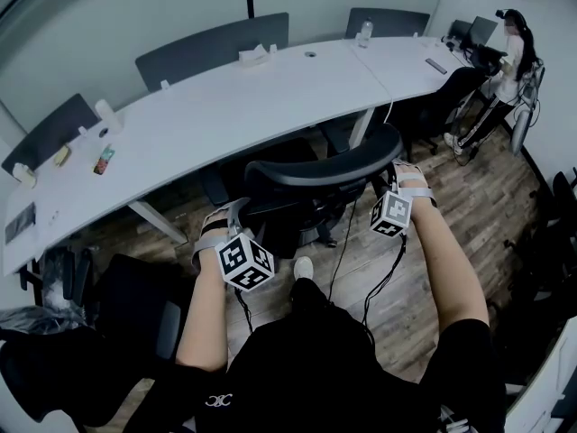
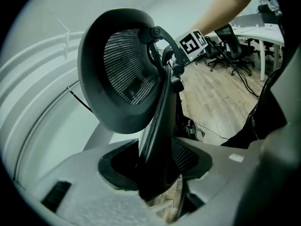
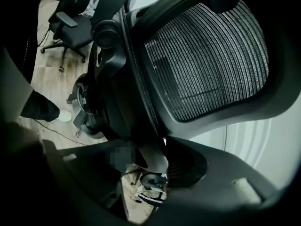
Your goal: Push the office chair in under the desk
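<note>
A black office chair [image 1: 320,174] with a mesh backrest stands in front of the long white curved desk [image 1: 234,106], its back toward me. My left gripper [image 1: 227,216] is at the backrest's left edge and my right gripper [image 1: 403,177] at its right edge. In the left gripper view the backrest [image 2: 122,74] fills the frame, and its rim runs down between the jaws of the left gripper [image 2: 155,173], which are shut on it. In the right gripper view the mesh backrest [image 3: 211,55] rises ahead. Its frame sits in the right gripper [image 3: 150,161], against the pad.
A person [image 1: 509,61] stands at the far right by another black chair [image 1: 442,106]. A further dark chair [image 1: 117,305] is at my lower left. Grey partition panels [image 1: 212,48] line the desk's far side. Cables [image 1: 379,278] hang over the wooden floor.
</note>
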The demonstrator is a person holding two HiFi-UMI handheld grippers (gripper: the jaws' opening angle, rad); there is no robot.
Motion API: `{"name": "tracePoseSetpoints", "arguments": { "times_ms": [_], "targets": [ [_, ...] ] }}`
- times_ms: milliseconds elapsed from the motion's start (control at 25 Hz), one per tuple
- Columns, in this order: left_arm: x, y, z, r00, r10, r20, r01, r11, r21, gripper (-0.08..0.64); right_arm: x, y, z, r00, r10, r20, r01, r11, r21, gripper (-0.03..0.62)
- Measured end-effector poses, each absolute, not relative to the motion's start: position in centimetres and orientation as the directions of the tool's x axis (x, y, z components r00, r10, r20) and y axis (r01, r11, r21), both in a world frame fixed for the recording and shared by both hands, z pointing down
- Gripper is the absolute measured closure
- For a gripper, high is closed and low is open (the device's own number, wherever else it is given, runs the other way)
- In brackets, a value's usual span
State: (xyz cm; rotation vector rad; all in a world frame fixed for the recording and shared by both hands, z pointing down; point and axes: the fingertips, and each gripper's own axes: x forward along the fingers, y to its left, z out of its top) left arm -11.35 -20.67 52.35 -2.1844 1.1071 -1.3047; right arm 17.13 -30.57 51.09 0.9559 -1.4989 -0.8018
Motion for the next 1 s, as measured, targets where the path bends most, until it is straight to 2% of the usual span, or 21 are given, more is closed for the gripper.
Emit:
{"name": "tracePoseSetpoints", "arguments": {
  "times_ms": [1000],
  "targets": [
    [-14.3,-31.6,51.9,0.293,-0.772,0.564,-0.459,-0.631,-0.625,0.330,14.0,-41.5,50.5,-0.097,-0.896,0.432,-0.173,0.443,0.880,0.371]
  ]
}}
